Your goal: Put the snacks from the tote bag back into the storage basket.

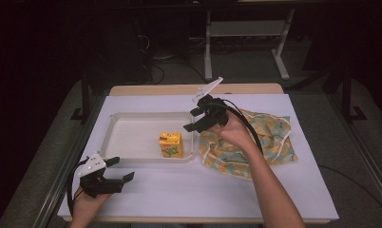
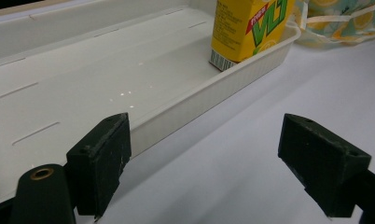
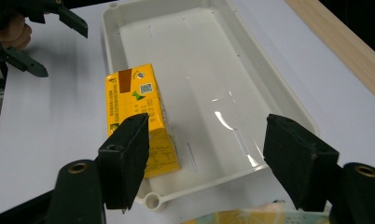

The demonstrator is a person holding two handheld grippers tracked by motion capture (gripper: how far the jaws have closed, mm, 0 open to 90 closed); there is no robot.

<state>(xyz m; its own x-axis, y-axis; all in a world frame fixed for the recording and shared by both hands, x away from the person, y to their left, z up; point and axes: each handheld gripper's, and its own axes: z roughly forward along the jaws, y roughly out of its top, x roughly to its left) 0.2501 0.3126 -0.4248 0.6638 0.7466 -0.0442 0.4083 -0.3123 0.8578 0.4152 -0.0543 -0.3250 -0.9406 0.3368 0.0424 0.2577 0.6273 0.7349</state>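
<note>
Near the tray's point(image 1: 114, 124) front edge the left gripper point(image 1: 119, 172) rests with jaws spread and empty, while inside its right end stands an upright yellow juice carton point(image 1: 171, 144) with green lettering, the right gripper point(image 1: 193, 120) hovering above, agape, holding nothing.

We saw a table point(image 1: 284, 190) covered by a white sheet, with a strip of bare wood along its far edge at twelve o'clock. Directly on it lay two things — a shallow white tray point(image 1: 114, 142) toward ten o'clock of centre, and a crumpled lemon-print cloth bag point(image 1: 270, 137) at about two o'clock, just beside the tray's right end.
</note>
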